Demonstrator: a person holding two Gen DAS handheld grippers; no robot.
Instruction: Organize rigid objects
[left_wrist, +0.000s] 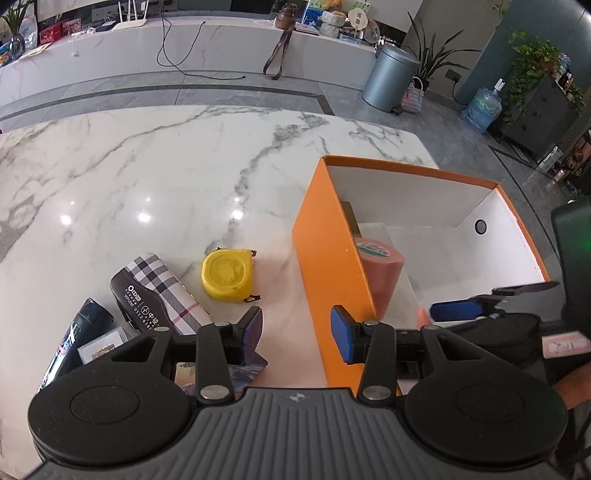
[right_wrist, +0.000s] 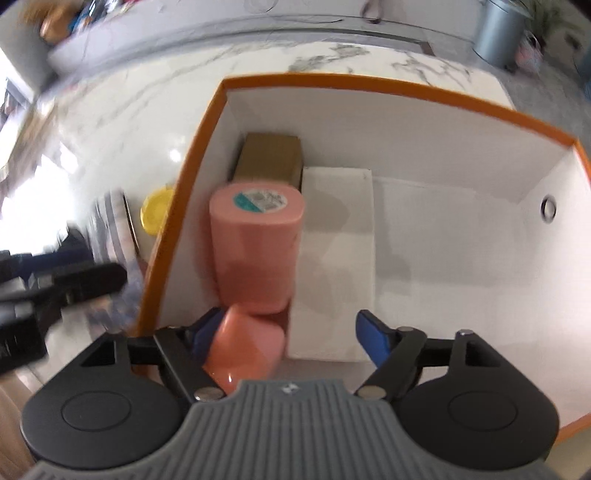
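Observation:
An orange box (left_wrist: 325, 254) with a white inside stands on the marble table (left_wrist: 147, 177); it also shows in the right wrist view (right_wrist: 177, 206). Inside it stand a pink roll (right_wrist: 255, 251), a brown carton (right_wrist: 267, 158) behind it and a smaller pink object (right_wrist: 247, 350) in front. My right gripper (right_wrist: 288, 338) is open inside the box, the small pink object resting by its left finger. My left gripper (left_wrist: 297, 328) is open and empty over the table beside the box. A yellow tape measure (left_wrist: 227, 275) lies left of the box.
A plaid-and-black case (left_wrist: 159, 291), a dark bottle (left_wrist: 79, 336) and small cards (left_wrist: 103, 347) lie at the table's near left. White paper (right_wrist: 332, 258) lines the box floor. A grey bin (left_wrist: 389, 77) and plants stand beyond the table.

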